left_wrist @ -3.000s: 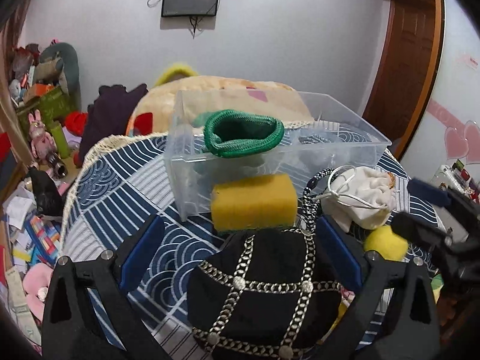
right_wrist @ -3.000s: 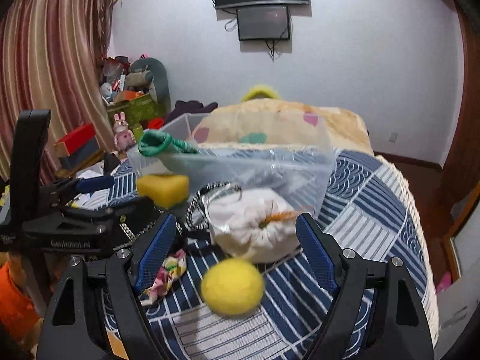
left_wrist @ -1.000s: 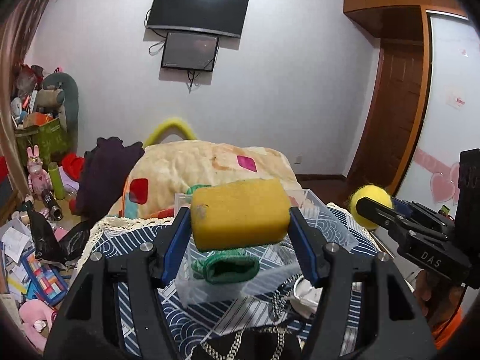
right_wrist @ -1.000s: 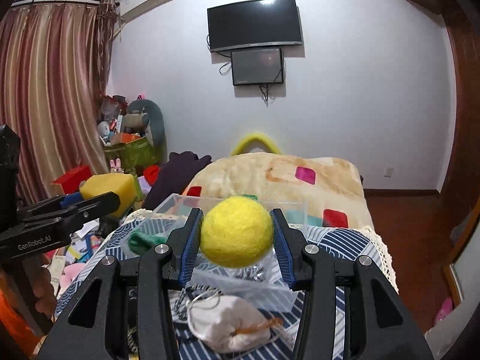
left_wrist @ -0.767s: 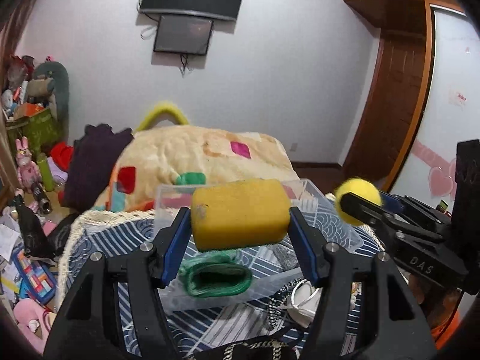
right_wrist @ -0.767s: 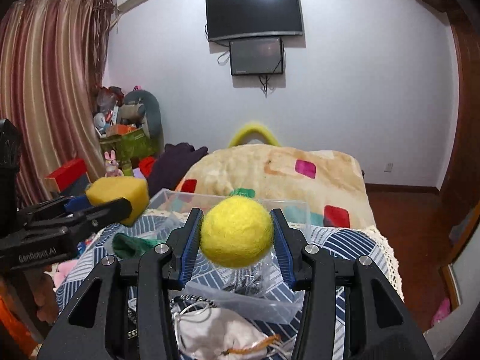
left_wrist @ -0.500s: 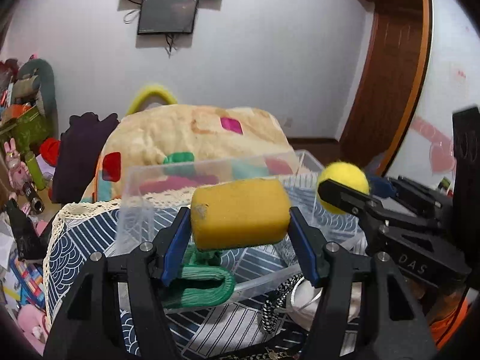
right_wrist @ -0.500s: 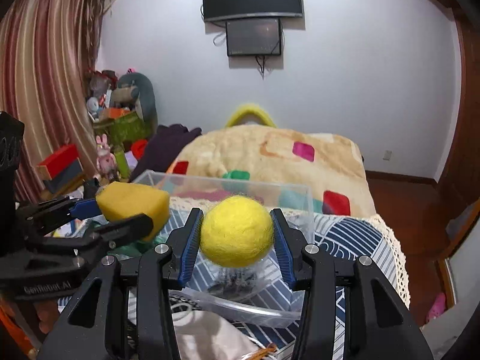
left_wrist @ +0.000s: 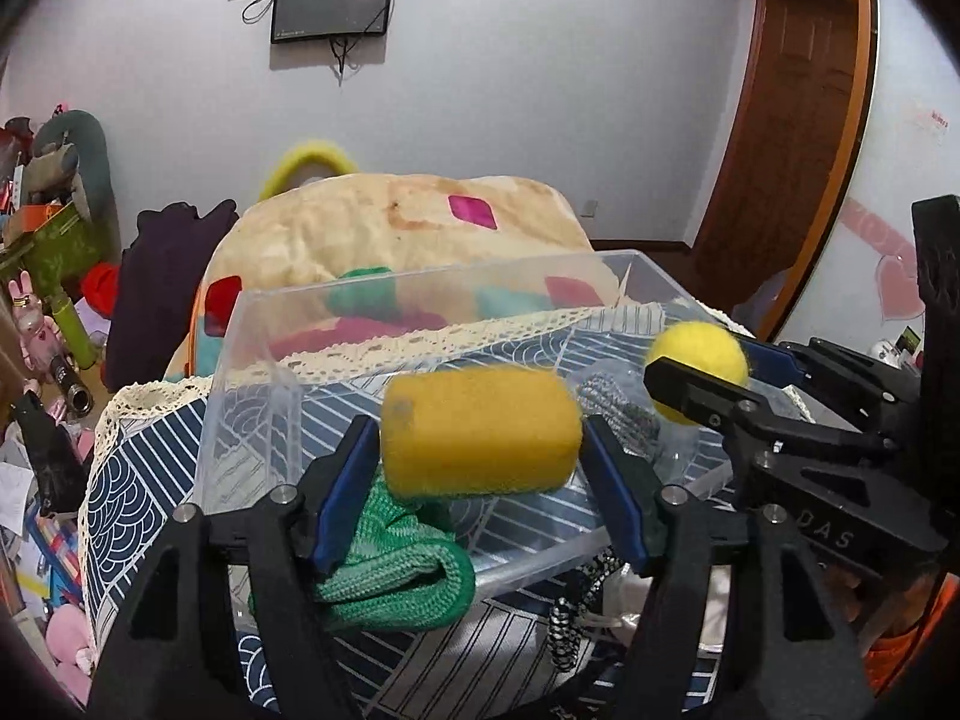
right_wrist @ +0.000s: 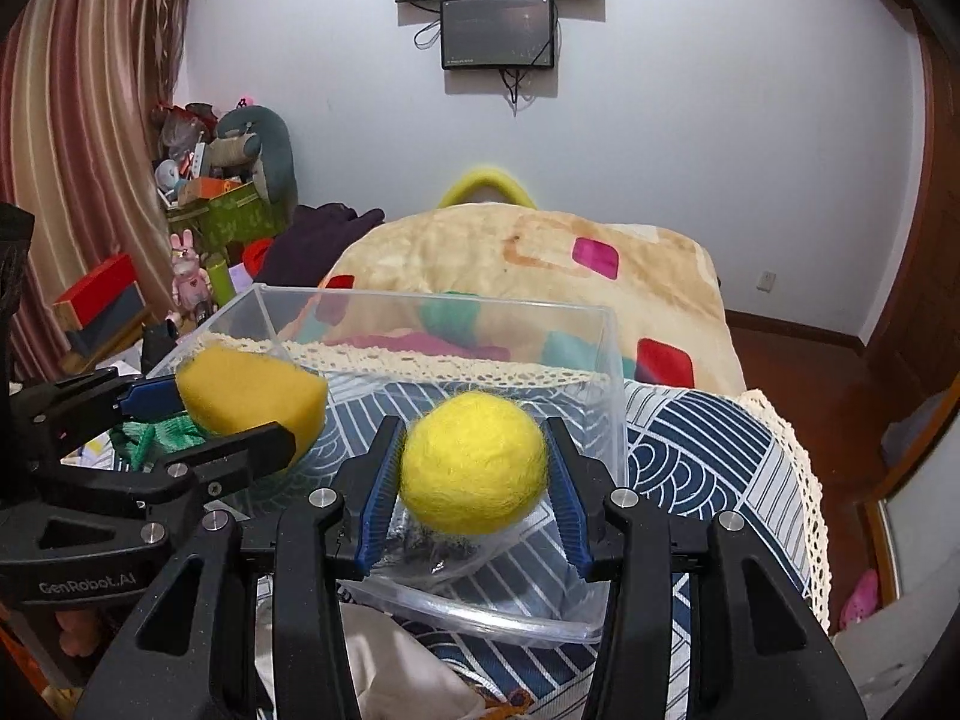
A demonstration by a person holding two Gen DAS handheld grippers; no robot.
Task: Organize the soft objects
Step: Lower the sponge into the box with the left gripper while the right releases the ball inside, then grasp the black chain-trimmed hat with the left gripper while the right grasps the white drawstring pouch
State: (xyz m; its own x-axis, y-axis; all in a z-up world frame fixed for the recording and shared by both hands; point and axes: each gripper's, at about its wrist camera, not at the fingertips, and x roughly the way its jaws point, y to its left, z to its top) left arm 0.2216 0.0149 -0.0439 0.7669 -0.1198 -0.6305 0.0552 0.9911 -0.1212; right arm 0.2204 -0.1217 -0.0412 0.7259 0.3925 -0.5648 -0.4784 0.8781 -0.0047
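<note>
A yellow sponge sits between the blue pads of my left gripper, over the clear plastic box. The jaws are opening, and thin gaps show beside the blurred sponge. A green knit piece lies in the box's near left corner, below the sponge. My right gripper is shut on a fuzzy yellow ball and holds it over the box's right half. From the right wrist view, the sponge and left gripper are at the left.
The box stands on a table with a blue-and-white patterned cloth. A white pouch lies in front of the box, and a braided cord lies beside it. A blanket-covered bed rises behind, and clutter fills the floor at left.
Both grippers came down and forward from above the table to just over the box. The left pads have spread a little from the sponge. The right grip on the ball is unchanged.
</note>
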